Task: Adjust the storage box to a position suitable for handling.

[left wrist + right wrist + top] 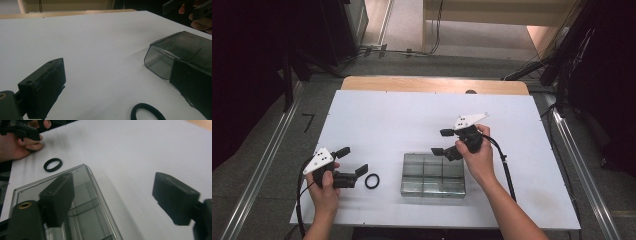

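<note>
The white desk (387, 120) carries a clear plastic box (433, 175) with inner compartments, lying a little toward 5 o'clock of the desk's middle. The right tool (441, 142) hovers over the box's 12 o'clock edge, jaws spread wide with nothing between them; in the right gripper view 1 jaw hangs above the box (82, 202), the other above bare desk. The left tool (352, 161) sits at 9 o'clock of the box, jaws wide apart and empty. A small black ring (372, 181) lies flat on the desk just beside the left tool's lower jaw, between it and the box, touching neither.
</note>
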{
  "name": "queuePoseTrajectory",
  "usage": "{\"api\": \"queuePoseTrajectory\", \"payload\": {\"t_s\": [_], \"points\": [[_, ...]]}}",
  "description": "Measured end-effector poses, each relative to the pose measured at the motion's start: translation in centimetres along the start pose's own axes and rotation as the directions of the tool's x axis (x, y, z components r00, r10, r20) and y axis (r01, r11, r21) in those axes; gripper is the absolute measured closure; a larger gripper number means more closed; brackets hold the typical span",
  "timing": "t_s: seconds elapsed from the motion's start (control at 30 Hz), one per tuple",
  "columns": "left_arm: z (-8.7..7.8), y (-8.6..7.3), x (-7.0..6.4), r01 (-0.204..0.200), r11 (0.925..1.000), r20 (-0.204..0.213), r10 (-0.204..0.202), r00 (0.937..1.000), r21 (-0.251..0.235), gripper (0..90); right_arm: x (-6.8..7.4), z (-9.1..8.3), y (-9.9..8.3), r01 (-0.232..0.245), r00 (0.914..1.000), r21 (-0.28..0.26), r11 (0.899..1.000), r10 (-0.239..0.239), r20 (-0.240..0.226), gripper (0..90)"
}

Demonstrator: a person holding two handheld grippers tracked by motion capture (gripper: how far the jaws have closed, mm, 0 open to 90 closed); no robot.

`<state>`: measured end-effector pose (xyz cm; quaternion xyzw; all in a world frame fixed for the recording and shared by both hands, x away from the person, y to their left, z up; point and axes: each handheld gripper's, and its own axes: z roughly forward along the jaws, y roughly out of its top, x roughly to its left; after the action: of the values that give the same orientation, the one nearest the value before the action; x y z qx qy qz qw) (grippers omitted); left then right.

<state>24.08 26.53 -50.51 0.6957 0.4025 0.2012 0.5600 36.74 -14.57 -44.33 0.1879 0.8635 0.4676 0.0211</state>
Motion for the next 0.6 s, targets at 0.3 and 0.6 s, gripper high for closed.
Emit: {"api": "queuePoseTrajectory", "payload": {"t_s": [0.3,0.6], "points": [[-0.1,0.5,-0.9,-0.018,0.9998,0.017,0.018,0.9997,-0.004,1.2,1.5,-2.8,-2.6,-0.02,0.9989,-0.1,0.995,0.024,0.041,0.0],[0.7,1.1,-2.8,-0.038,0.9991,0.076,0.036,0.9965,0.02,6.6,2.8,-5.1,-5.3,-0.045,0.9943,-0.152,0.987,0.059,0.089,0.0]]}}
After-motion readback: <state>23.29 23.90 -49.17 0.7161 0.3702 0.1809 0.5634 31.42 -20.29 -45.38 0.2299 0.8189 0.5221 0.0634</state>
